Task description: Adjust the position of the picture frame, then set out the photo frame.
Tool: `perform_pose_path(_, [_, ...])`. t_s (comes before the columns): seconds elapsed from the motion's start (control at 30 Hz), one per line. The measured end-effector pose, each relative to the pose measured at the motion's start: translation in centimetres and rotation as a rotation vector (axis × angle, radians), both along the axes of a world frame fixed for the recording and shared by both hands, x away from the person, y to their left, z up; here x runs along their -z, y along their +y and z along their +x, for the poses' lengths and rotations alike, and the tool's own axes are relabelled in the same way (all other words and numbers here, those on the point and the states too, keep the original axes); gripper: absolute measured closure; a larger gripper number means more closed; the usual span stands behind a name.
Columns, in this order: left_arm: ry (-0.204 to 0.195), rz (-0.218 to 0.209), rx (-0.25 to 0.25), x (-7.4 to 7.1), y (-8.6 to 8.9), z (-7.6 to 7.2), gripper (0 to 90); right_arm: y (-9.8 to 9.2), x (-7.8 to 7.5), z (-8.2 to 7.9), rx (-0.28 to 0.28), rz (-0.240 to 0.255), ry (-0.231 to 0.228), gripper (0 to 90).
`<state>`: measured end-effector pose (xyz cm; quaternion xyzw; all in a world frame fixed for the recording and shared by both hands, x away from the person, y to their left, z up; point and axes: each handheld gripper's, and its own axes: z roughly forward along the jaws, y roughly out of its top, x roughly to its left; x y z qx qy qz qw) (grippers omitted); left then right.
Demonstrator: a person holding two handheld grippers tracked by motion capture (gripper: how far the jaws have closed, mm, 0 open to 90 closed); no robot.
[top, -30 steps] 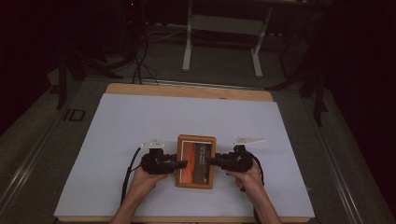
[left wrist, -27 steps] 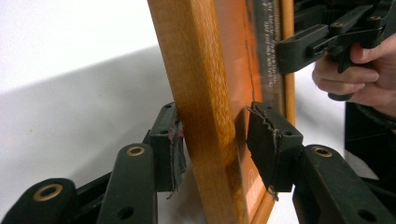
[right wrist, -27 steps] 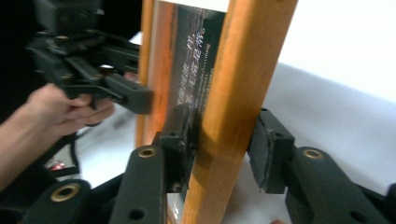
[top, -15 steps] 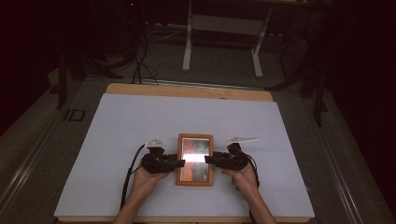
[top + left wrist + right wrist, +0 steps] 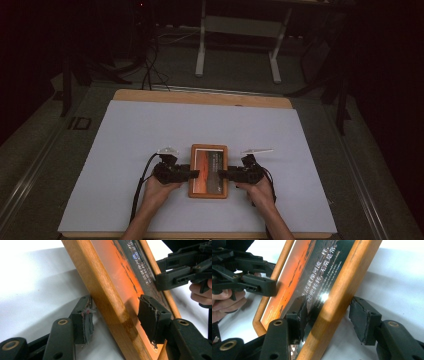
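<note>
Left gripper view: glossy orange picture [image 5: 117, 272] in smooth rectangular wooden frame [image 5: 100, 292].

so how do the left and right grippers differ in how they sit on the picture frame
The left gripper straddles the picture frame's left rail; the right gripper straddles its right rail, pointing the opposite way. In the left gripper view both pads stand clear of the wood; in the right gripper view one pad lies close against the glass. Shared: both sets of jaws have just been opening, frame edge between them.

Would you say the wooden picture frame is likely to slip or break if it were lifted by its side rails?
The picture frame looks rigid: thick wooden rails, so probably no flexing. Its glossy front reflects light, suggesting glass, likely fragile and slippery. Lying flat on the white table, it should slide rather than tip.
</note>
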<state>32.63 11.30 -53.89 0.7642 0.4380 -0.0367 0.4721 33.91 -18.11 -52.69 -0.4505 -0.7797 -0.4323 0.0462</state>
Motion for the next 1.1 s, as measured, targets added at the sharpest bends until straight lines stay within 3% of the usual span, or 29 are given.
perform_pose_path(0.13, [0.006, -0.009, 0.002, 0.0, 0.1, 0.1, 47.1, 0.0, 0.0, -0.1, -0.004, -0.007, 0.009, 48.9])
perform_pose_path(0.33, [-0.010, 0.012, -0.001, -0.2, 0.3, -0.1, 46.3, -0.2, 0.0, -0.1, -0.021, -0.002, 0.012, 49.2])
perform_pose_path(0.63, [-0.063, -0.008, -0.086, -1.2, 2.4, -0.9, 44.1, -2.4, -2.4, -0.4, 0.018, -0.034, -0.129, 43.7])
perform_pose_path(0.97, [-0.138, -0.012, -0.129, -2.7, 3.4, -2.1, 44.2, -2.7, -3.2, -0.6, 0.027, -0.078, -0.199, 42.6])
perform_pose_path(1.1, [-0.148, -0.022, -0.135, -3.1, 3.8, -2.3, 44.0, -2.6, -3.4, -0.6, 0.025, -0.095, -0.217, 42.3])
